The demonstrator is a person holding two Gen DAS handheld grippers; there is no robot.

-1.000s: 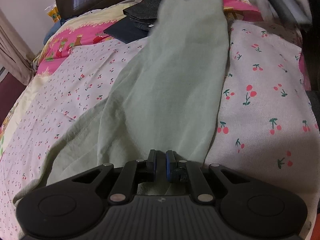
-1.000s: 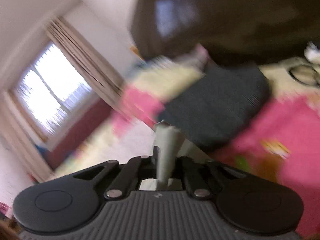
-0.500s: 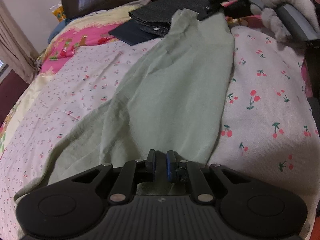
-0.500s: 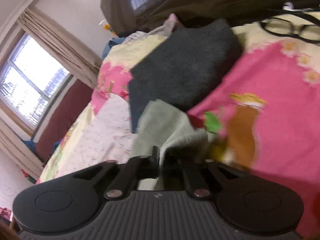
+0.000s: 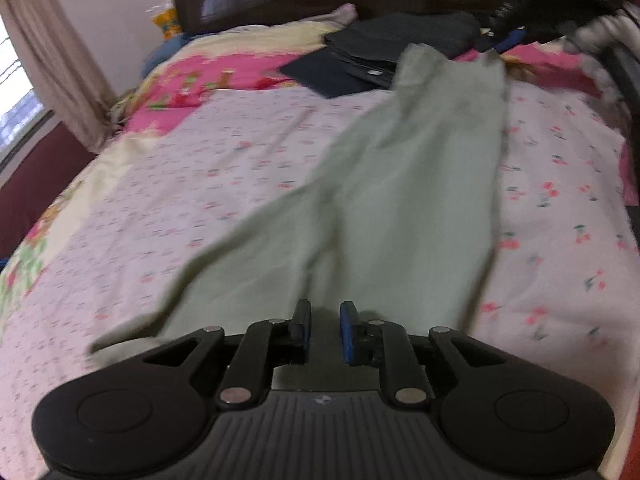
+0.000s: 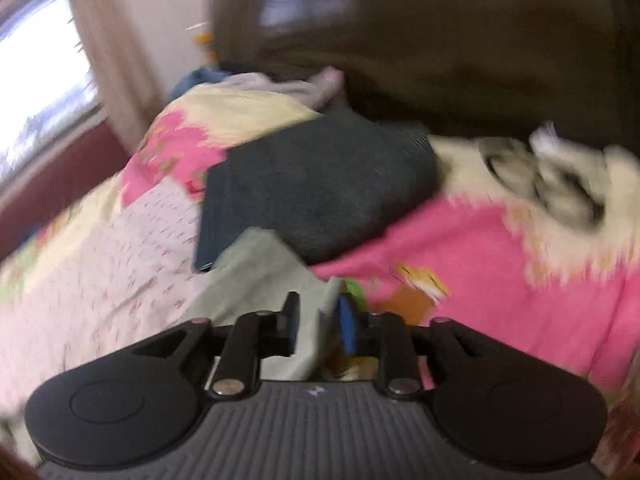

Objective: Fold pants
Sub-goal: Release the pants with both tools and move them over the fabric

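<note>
- Left gripper [image 5: 325, 330]: its fingers are spread, with nothing pinched. The pants [image 5: 384, 208] lie flat on the bedsheet [image 5: 208, 184], running from just in front of you to the far end.
- One pant leg splays off to the left, so if you fold now the legs likely won't stack.
- The far hem touches the dark folded clothes [image 5: 384, 52], so you risk dragging that pile along.
- Right gripper [image 6: 318, 328]: its fingers are apart, with the pant edge loose between them. The view is blurred, and if you close in a hurry you could catch the pink blanket [image 6: 500, 264] too.
</note>
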